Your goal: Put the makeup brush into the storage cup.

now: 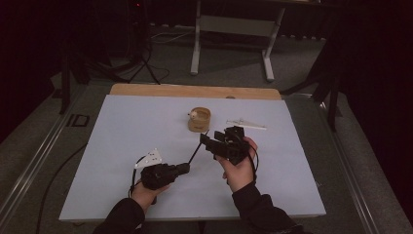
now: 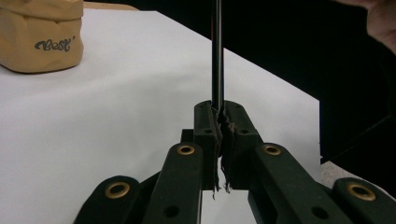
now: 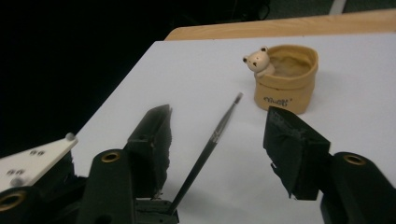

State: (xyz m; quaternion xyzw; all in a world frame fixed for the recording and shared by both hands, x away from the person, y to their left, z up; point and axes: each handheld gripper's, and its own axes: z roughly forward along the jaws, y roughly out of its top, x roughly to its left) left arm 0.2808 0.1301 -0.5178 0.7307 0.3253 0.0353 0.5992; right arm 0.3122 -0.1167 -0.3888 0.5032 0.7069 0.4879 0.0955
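Presently the left gripper has its fingers clamped on the lower end of a thin black stick, possibly a brush or pen; the type cannot be confirmed. In the high view the stick slants up and forward from that gripper toward the right gripper, its free end close to the tan pot but apart from it. The right gripper's fingers stand wide apart, and in the right gripper view the stick runs up the gap between them without touching either. The pot sits upright on the white worktop with a small bear figure at its rim. A white utensil lies on the worktop just right of the pot.

Judgement: a handover or two-handed grip appears to be in preparation.

Risks noted:
- The stick is held by one end only; a closing finger striking it off-centre could lever it out of the left grip.
- Release by the left gripper before the right is firm would drop the stick onto the worktop.
- The pot looks light; a swing of the free end could tip it.
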